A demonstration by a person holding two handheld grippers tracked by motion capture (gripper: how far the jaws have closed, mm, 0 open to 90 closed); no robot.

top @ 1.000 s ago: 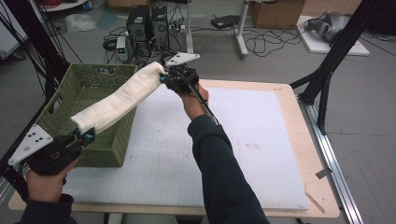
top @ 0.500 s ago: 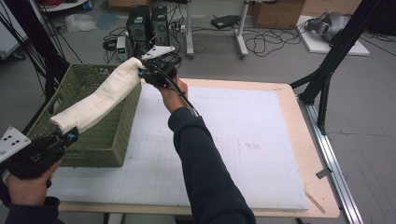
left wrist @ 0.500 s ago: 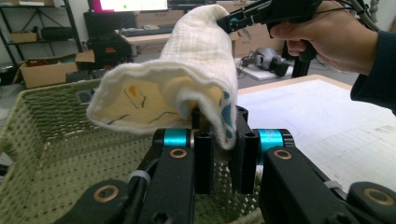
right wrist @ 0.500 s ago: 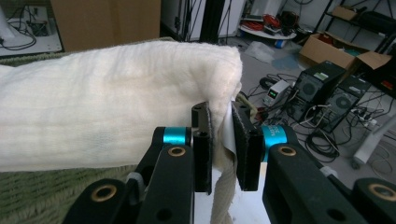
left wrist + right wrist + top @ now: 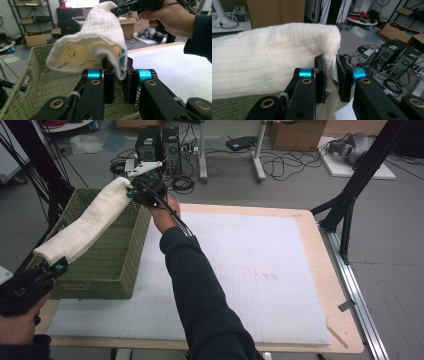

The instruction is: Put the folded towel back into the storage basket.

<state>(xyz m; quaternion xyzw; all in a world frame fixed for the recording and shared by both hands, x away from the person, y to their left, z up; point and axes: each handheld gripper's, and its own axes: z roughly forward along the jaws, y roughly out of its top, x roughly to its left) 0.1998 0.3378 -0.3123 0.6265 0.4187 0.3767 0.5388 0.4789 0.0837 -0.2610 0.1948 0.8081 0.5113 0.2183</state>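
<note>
A folded white towel (image 5: 87,222) hangs stretched above the green basket (image 5: 107,270) at the table's (image 5: 320,320) left edge. The left gripper (image 5: 50,265) pinches the towel's near end with nearly closed jaws, and the right gripper (image 5: 134,190) clamps its far end likewise.

Grey floor (image 5: 400,220), cable tangle (image 5: 285,167), two computer towers (image 5: 160,142), cardboard boxes (image 5: 295,132), black frame posts (image 5: 360,175).

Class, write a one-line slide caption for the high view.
Two hand-held grippers, left and right, hold a folded cream towel stretched above a green basket.
</note>
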